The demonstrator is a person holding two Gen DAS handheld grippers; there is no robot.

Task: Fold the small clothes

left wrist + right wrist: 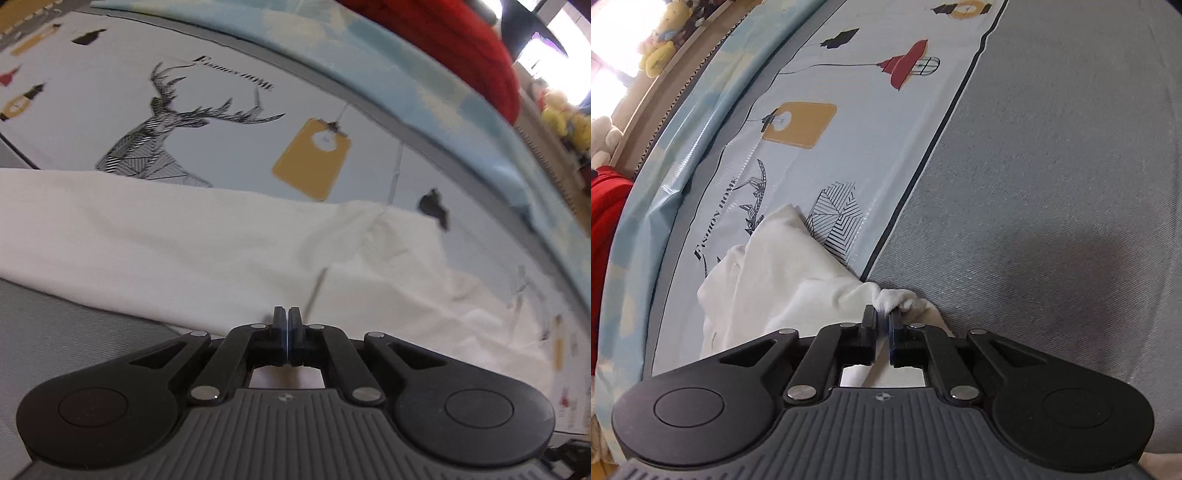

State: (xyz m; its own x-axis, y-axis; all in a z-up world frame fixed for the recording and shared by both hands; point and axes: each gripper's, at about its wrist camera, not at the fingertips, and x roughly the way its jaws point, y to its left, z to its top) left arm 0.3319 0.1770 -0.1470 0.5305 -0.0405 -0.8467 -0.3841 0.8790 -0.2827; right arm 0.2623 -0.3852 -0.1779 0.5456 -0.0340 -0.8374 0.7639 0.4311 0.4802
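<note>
On the printed bedsheet (229,147), a white garment (184,229) lies spread; the left gripper (287,314) is clenched with nothing visibly caught, while the right gripper (882,314) pinches the garment's bunched edge.

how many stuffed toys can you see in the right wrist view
2: a yellow plush toy on the ledge top left, and a white plush toy lower on the left edge. More may be hidden.
</note>
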